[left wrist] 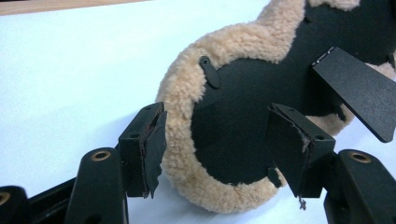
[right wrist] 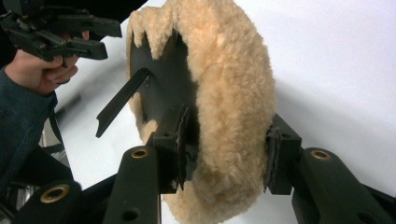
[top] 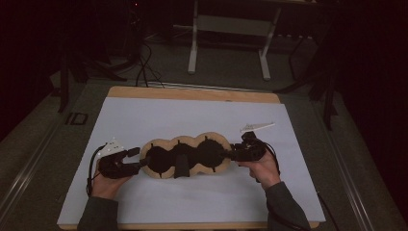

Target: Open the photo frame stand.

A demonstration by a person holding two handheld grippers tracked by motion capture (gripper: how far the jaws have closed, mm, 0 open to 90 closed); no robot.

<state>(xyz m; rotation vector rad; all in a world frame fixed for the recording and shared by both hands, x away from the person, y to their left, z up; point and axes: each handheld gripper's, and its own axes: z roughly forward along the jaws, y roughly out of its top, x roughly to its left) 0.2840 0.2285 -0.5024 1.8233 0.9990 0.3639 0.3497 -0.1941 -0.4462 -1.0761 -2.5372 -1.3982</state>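
A three-lobed picture frame (top: pixel 185 154) with a tan fleece border and a black back lies face down on the white sheet. Its black stand flap (top: pixel 182 166) sticks up from the middle lobe. My right gripper (top: pixel 226 155) clamps the frame's right end; in the right gripper view the pads (right wrist: pixel 181 140) press the black back and the fleece rim (right wrist: pixel 224 70) from both sides. My left gripper (top: pixel 139 160) is open at the left end. In the left gripper view its jaws (left wrist: pixel 224 154) stand apart on either side of the left lobe (left wrist: pixel 243 116) without touching it.
A white sheet (top: pixel 192 120) covers the wooden tabletop. A small white plastic piece (top: pixel 257 126) lies behind the right hand. Beyond the table stand a white frame's legs (top: pixel 193 53) and cables (top: pixel 144 67) on the dark floor.
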